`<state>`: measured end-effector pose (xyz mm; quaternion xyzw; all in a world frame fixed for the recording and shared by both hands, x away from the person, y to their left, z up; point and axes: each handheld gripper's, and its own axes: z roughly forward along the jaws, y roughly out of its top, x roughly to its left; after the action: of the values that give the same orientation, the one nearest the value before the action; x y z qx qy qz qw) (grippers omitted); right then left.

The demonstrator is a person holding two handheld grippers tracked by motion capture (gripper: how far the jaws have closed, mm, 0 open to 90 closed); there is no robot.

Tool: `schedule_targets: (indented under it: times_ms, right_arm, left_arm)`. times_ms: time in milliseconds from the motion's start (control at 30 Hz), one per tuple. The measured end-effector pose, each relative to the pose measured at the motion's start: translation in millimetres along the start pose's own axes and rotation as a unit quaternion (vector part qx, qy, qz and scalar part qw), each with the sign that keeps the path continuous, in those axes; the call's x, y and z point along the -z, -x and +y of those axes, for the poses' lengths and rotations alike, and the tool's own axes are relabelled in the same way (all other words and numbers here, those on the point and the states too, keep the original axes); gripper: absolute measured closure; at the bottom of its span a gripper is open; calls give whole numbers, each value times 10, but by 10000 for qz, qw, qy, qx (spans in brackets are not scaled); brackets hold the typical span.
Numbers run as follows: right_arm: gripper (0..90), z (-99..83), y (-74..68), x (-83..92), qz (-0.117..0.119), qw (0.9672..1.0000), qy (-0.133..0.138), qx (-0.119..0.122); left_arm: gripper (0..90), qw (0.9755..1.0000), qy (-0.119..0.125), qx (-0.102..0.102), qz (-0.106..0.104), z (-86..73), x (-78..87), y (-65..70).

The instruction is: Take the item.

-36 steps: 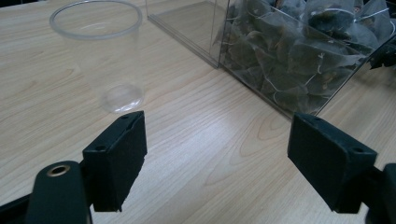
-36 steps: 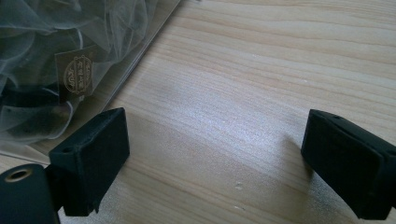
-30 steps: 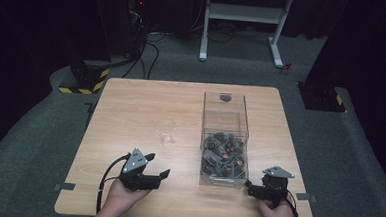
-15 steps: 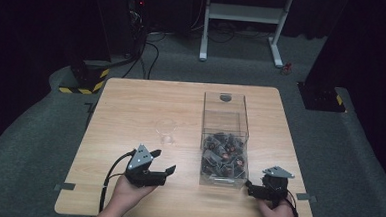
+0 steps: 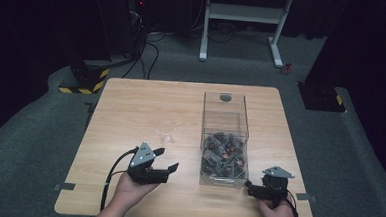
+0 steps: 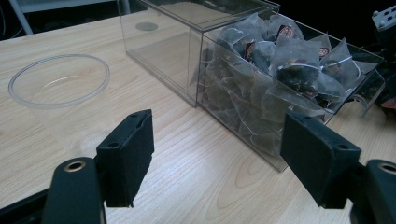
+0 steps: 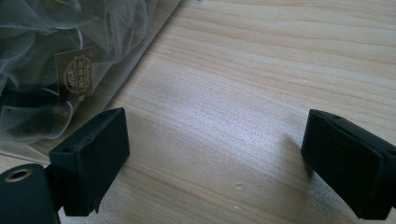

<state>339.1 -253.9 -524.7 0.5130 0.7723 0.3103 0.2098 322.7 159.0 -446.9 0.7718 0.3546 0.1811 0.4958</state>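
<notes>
A clear plastic box (image 5: 225,112) stands on the right half of the wooden table; its near compartment holds several mesh tea bags (image 5: 223,155) and its far compartment is bare. A clear cup (image 5: 166,131) stands left of the box. My left gripper (image 5: 167,158) is open at the front of the table, between cup and box, jaws pointing right and away. In the left gripper view its jaws (image 6: 217,154) frame the box's near corner, with tea bags (image 6: 280,70) and cup rim (image 6: 58,79) ahead. My right gripper (image 5: 251,187) is open by the box's front right corner, above bare wood (image 7: 215,158).
The table's (image 5: 141,101) far left part is bare wood. The front edge lies just behind both hands. Tape marks (image 5: 64,186) sit at the front corners. Beyond the table are dark floor, cables and a white stand (image 5: 245,21).
My left gripper has shifted slightly right and away, toward the box, with its jaws still open. The right gripper has stayed in place.
</notes>
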Motion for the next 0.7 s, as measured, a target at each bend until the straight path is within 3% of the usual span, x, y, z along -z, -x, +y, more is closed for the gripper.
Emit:
schedule_targets:
  times_ms: [267, 700]
  right_arm:
    - [77, 0, 1, -2, 20, 10000, 9, 33]
    - [77, 0, 1, -2, 19, 10000, 10, 35]
  left_arm:
    - [266, 9999, 109, -85, -20, 88, -21, 32]
    - [285, 9995, 214, -105, -226, 244, -122, 115]
